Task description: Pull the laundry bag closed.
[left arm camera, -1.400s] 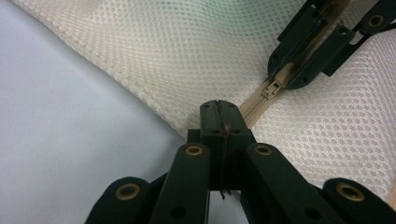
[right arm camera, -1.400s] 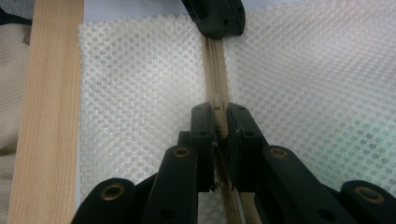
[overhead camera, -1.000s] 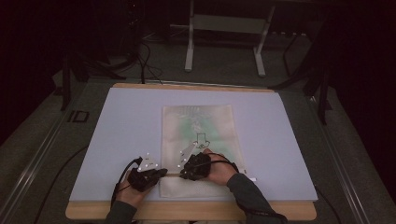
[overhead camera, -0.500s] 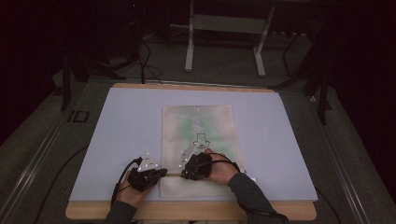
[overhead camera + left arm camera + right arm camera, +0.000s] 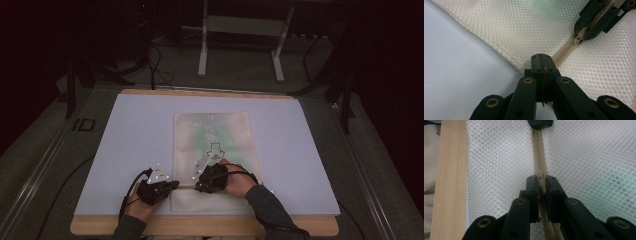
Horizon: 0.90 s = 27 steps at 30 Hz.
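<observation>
- The left gripper [image 5: 172,185], at the near left of the table [image 5: 125,150], is clenched on the edge of the white mesh bag [image 5: 212,135] at the end of its beige zipper [image 5: 564,53]; the jaws meet with fabric pinched between them.
- Just beside it, the right gripper [image 5: 199,186] is clamped on the zipper pull [image 5: 541,175], jaws pressing either side of the slider.
- The bag lies flat on the pale mat, mid-table, its zipper running along the near end between both grippers.
- A wooden table edge [image 5: 449,182] borders the mat.
</observation>
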Available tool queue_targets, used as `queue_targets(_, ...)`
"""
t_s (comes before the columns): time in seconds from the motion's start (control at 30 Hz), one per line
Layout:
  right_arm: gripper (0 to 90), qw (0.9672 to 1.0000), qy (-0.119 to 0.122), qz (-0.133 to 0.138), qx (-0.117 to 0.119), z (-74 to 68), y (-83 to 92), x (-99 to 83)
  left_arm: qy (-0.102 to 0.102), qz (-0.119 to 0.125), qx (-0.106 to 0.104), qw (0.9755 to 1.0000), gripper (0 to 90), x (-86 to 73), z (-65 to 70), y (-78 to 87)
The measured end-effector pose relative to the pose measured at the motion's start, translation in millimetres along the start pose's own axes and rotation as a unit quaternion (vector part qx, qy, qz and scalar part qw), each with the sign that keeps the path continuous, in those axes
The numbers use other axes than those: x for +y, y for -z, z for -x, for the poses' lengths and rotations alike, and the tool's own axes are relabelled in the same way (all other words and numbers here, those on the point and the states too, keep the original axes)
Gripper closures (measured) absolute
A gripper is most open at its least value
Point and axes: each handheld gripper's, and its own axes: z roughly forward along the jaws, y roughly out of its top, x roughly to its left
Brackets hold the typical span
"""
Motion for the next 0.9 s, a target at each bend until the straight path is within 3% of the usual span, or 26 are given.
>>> queue_targets(0.9, 82.2, 0.9999, 0.003, -0.015, 0.002, 0.7, 3.1, -0.5, 0.001, -0.001, -0.001, 1.0000, 89.6, 0.1, -0.3, 0.0)
